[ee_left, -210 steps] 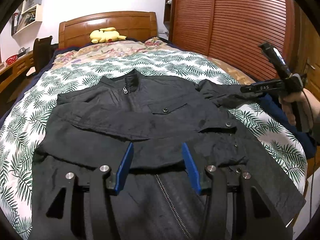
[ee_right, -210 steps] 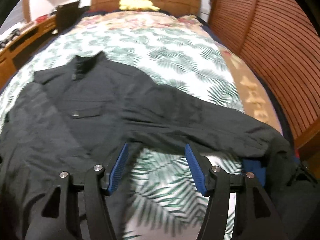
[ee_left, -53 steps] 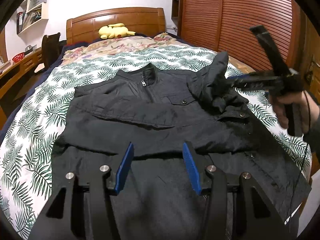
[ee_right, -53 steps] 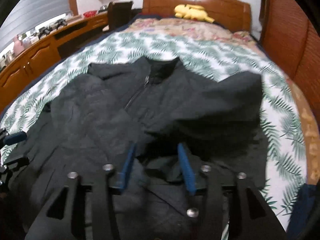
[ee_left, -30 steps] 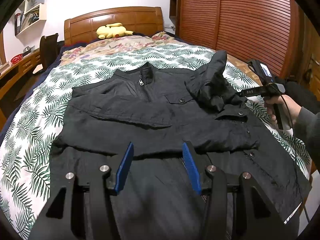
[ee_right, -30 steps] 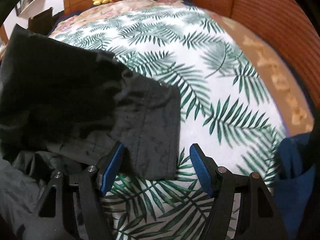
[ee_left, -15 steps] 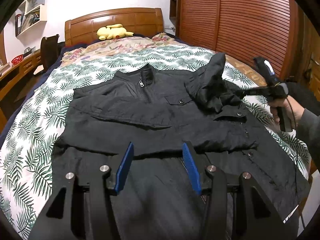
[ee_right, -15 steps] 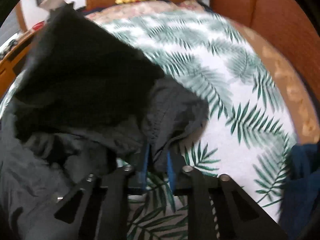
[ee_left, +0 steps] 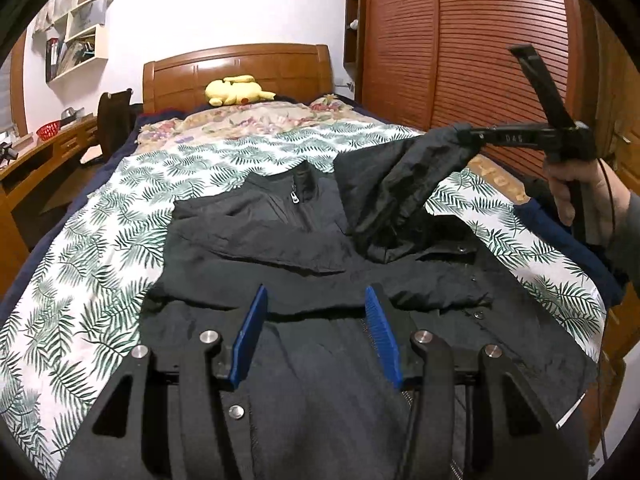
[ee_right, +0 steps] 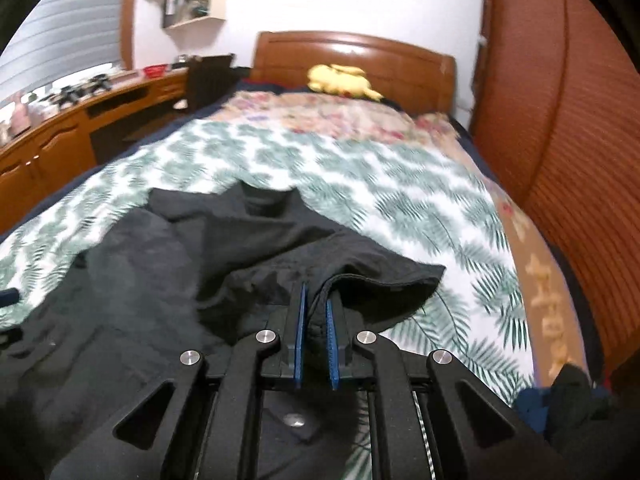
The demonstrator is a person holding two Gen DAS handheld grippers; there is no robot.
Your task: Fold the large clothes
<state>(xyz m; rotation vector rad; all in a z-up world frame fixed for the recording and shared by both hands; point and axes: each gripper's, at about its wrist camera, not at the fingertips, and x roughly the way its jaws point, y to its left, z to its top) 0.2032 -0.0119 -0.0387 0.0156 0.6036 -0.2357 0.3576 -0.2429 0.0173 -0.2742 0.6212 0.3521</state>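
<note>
Black jacket [ee_left: 304, 248] lies spread on the leaf-print bed [ee_left: 100, 248]. Right tongs [ee_right: 316, 320], at three o'clock, have just clamped its sleeve cuff [ee_left: 440, 148], lifted; left tongs [ee_left: 316, 320] hover half-open at six o'clock, empty.

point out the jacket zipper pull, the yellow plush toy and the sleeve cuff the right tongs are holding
jacket zipper pull [ee_left: 295, 197], left wrist view, on the metal tab below the collar
yellow plush toy [ee_left: 236, 91], left wrist view, middle of its body by the headboard
sleeve cuff [ee_right: 384, 280], right wrist view, on the dark hem beyond the right tongs [ee_right: 316, 312]

Matt crinkled cloth jacket [ee_left: 304, 248]; glossy wooden headboard [ee_left: 256, 66]
</note>
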